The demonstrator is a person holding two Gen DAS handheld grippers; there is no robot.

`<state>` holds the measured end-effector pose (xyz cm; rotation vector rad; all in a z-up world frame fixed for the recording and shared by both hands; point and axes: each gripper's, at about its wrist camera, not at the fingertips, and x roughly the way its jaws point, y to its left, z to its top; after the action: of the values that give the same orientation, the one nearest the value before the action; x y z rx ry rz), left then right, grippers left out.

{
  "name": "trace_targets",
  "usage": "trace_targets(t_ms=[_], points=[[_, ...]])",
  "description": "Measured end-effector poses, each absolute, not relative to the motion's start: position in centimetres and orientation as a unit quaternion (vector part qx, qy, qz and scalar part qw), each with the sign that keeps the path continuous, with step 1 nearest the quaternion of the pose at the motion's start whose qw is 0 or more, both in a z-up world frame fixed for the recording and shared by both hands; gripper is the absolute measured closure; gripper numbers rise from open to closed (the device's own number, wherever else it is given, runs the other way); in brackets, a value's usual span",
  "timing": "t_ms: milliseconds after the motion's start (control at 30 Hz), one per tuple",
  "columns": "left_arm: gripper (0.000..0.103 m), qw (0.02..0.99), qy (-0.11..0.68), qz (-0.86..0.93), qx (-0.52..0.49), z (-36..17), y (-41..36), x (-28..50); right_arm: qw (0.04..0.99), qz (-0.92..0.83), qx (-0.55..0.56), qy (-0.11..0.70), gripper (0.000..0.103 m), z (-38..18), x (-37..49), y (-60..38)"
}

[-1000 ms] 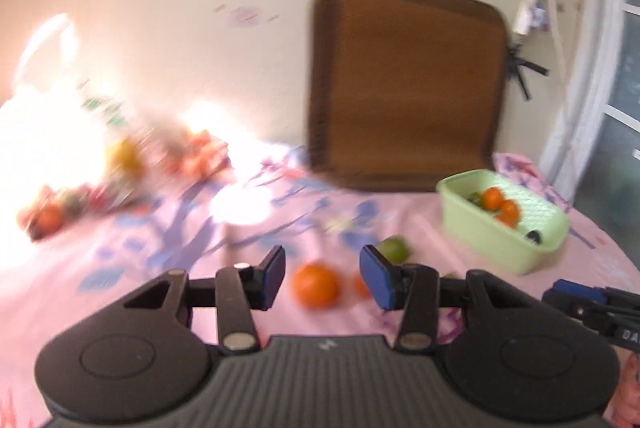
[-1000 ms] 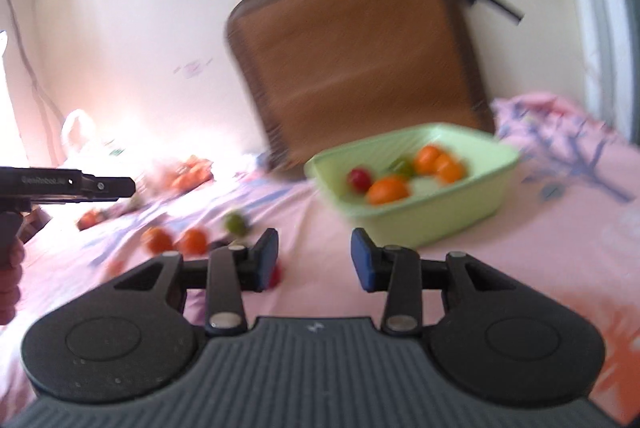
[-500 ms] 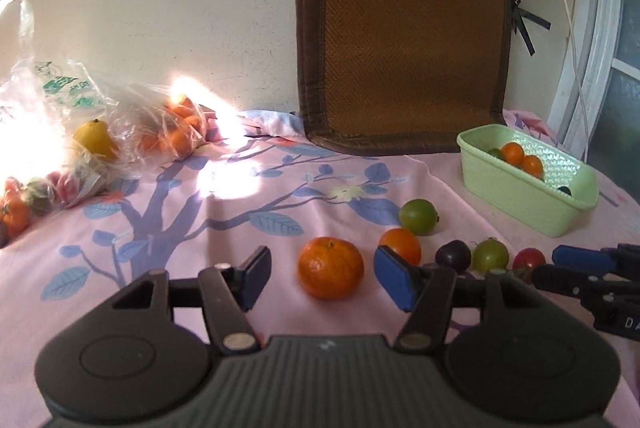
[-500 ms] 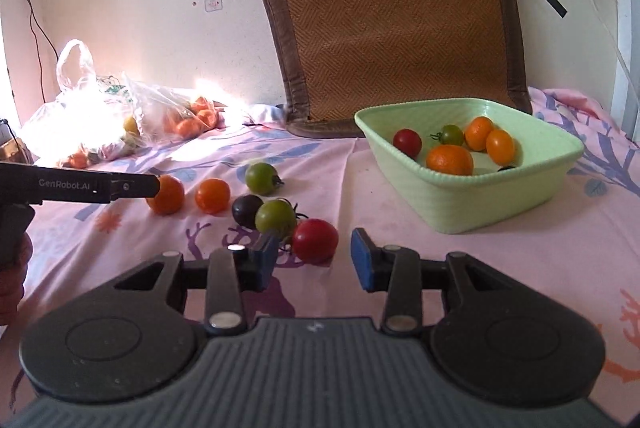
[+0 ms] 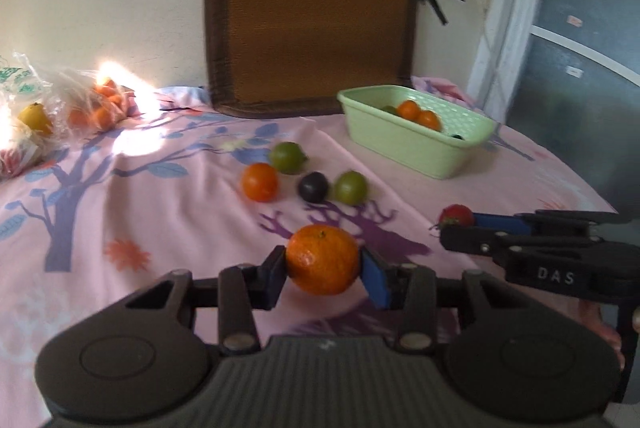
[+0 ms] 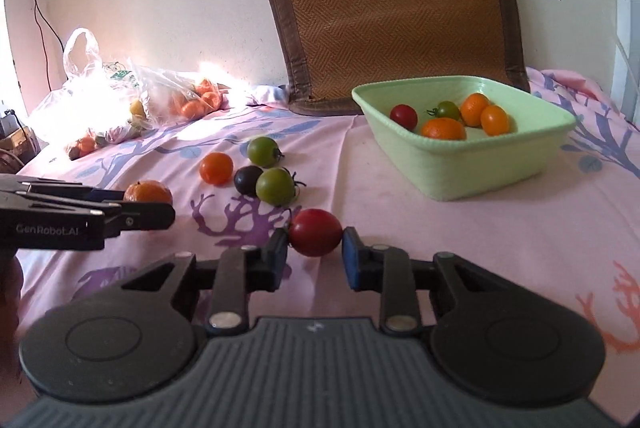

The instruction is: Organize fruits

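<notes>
My left gripper [image 5: 324, 274] has a mandarin [image 5: 322, 270] between its blue pads; the jaws are closing and both pads press on its sides. A red tomato [image 6: 315, 232] sits between the pads of my right gripper [image 6: 315, 249], whose jaws are closing and touch it on both sides. A light green basin [image 6: 460, 164] at the right holds several small tomatoes and oranges. On the cloth lie an orange tomato [image 6: 216, 168], a dark one [image 6: 247, 180] and two green ones [image 6: 263, 151] [image 6: 275, 186].
Clear plastic bags of fruit [image 6: 120, 100] lie at the far left in bright sunlight. A brown woven mat [image 6: 396, 8] leans on the wall behind the basin. A pink floral cloth [image 6: 440, 248] covers the surface. A glass door [image 5: 580, 68] stands at the right.
Both grippers moved forward and down over their fruit and narrowed: the left pads now press the mandarin, the right pads the red tomato. The left view swung right.
</notes>
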<state>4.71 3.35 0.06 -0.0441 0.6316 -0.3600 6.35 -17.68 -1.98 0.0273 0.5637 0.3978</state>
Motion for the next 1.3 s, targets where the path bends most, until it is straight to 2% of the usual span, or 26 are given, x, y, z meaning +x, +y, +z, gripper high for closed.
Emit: trace_targets(t_ms=[333, 633, 1300], points=[[0.063, 0.926, 0.323, -0.193, 0.01, -0.9, -3.1, 1.8, 0.959, 0.12, 0.035, 0.255, 0.071, -1.7, -0.3, -22.6], [0.062, 0.931, 0.321, -0.174, 0.016, -1.0, -3.5, 1.5, 0.956, 0.11, 0.044, 0.267, 0.068, -2.9, -0.1, -22.5], [0.048, 0.931, 0.309, -0.192, 0.01, -1.3, -3.4, 1.1, 0.961, 0.101, 0.035, 0.255, 0.066, -3.1, -0.5, -22.2]])
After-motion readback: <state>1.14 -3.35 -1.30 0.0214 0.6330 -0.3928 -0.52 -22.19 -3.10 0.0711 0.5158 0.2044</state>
